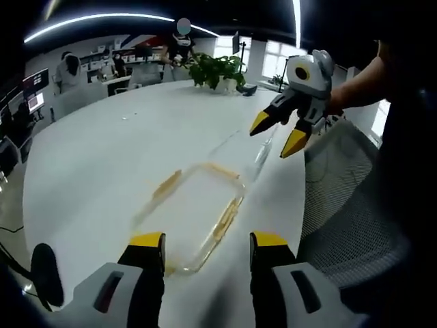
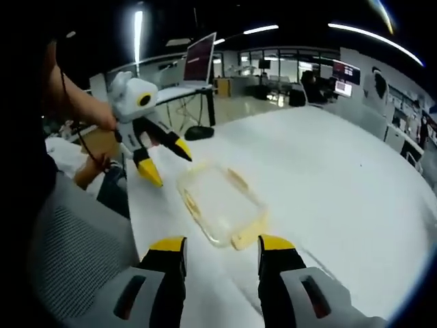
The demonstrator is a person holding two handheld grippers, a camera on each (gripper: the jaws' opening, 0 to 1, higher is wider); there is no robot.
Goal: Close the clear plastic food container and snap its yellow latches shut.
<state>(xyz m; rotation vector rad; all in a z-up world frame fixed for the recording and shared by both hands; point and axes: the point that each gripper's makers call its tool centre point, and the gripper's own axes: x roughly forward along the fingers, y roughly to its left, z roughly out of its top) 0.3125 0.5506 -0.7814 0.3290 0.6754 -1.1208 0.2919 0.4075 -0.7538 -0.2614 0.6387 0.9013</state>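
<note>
The clear plastic food container (image 1: 194, 205) lies flat on the white table (image 1: 102, 157), with yellow latches along its edges. My left gripper (image 1: 208, 240) hangs open just in front of its near end, nothing between the jaws. Beyond it a faint clear shape (image 1: 249, 147) stretches toward my right gripper (image 1: 278, 134); I cannot tell whether it is the lid. That gripper hovers open above the far end. In the right gripper view the container (image 2: 222, 201) sits just ahead of my open right gripper (image 2: 220, 244), and my left gripper (image 2: 166, 162) hovers open at its far left corner.
A grey mesh chair (image 1: 348, 205) (image 2: 75, 253) stands against the table edge beside the container. A potted plant (image 1: 218, 70) sits at the table's far end. A laptop (image 2: 199, 65) stands on a stand beyond the table (image 2: 328, 178). People sit at desks behind.
</note>
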